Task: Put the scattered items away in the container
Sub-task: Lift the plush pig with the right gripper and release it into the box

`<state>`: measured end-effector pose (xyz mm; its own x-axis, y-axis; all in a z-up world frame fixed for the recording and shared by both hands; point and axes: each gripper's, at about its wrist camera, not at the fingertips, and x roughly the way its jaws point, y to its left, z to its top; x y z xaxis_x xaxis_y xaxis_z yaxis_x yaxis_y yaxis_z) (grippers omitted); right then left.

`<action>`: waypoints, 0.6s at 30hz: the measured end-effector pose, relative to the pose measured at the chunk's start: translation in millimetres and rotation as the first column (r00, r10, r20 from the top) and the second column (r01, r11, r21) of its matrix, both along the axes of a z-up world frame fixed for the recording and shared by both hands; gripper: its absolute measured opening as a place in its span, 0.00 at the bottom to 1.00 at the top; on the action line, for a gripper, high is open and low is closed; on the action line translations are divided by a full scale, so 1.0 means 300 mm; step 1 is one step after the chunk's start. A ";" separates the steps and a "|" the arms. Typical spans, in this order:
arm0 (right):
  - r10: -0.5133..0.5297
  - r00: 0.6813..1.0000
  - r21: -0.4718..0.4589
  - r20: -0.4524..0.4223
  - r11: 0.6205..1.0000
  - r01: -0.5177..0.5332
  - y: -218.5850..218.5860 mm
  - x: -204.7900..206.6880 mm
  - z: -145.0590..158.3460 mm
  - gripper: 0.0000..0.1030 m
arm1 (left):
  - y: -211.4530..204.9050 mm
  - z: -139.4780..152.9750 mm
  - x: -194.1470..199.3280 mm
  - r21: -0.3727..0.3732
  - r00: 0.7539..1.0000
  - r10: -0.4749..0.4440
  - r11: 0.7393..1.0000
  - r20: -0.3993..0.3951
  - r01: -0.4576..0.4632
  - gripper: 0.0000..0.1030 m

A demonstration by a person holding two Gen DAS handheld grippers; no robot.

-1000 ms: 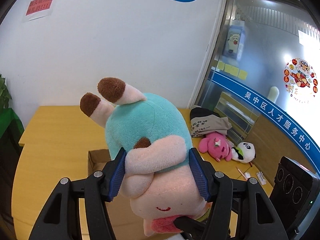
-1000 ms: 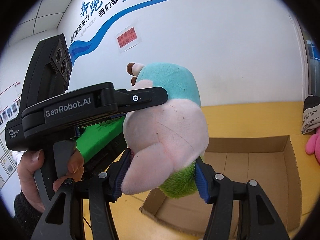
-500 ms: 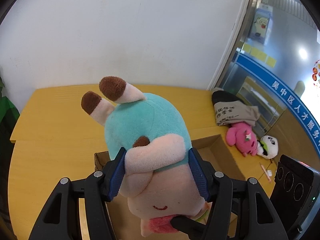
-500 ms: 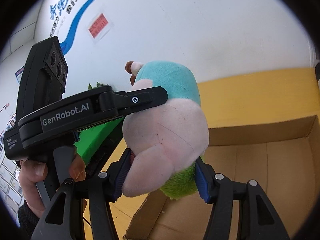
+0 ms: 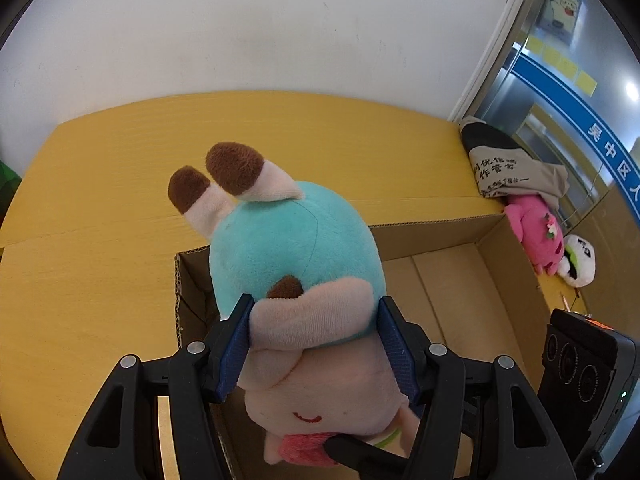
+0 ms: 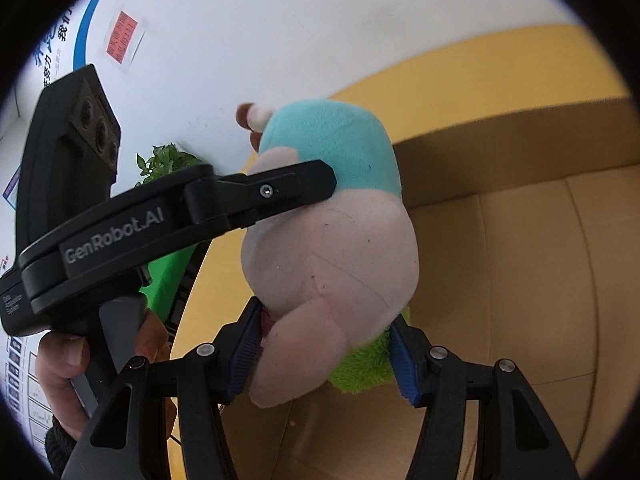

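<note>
A plush toy (image 5: 292,248) with a pink head, teal dress and brown feet hangs upside down, feet toward the wall. My left gripper (image 5: 314,304) is shut on its body and arm, blue pads pressing both sides. My right gripper (image 6: 324,320) is shut on the plush toy (image 6: 332,252) at its head end, beside a green tuft. The toy hangs over the near left corner of the open cardboard box (image 5: 516,280), whose floor is bare. In the right wrist view the left gripper's finger (image 6: 280,190) lies across the toy, and the cardboard box (image 6: 500,148) fills the right side.
The box sits on a yellow table (image 5: 100,240) against a white wall. To its right lie a pink plush (image 5: 534,224), a panda plush (image 5: 578,260) and a folded grey cloth (image 5: 504,168). A person's hand (image 6: 68,360) holds the left gripper; a green plant (image 6: 164,160) stands behind.
Both grippers have sunk with the plush toy and tilted down toward the box, which now looks larger and closer. The grips on the toy are unchanged.
</note>
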<state>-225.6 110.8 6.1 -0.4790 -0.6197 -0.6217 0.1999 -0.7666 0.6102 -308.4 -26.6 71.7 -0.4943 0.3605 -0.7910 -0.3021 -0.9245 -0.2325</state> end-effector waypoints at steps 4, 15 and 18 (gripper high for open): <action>0.015 1.000 -0.012 0.022 1.000 -0.015 -0.027 0.021 -0.035 0.56 | -0.011 -0.010 0.015 -0.023 1.000 -0.011 1.000 0.003 0.011 0.63; 0.019 0.990 -0.058 0.141 0.998 -0.010 -0.033 0.068 -0.142 0.61 | -0.018 -0.142 0.001 -0.096 0.999 0.012 0.995 0.052 -0.007 0.67; 0.035 0.988 -0.027 0.153 0.999 -0.031 -0.031 0.077 -0.135 0.70 | -0.044 -0.152 -0.011 -0.080 0.998 0.025 0.997 0.057 -0.021 0.74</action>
<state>-202.5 101.5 -34.5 -0.3582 -0.6495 -0.6707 0.1276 -0.7457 0.6540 -311.7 -40.0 26.2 -0.4544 0.2849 -0.8440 -0.2686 -0.9472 -0.1751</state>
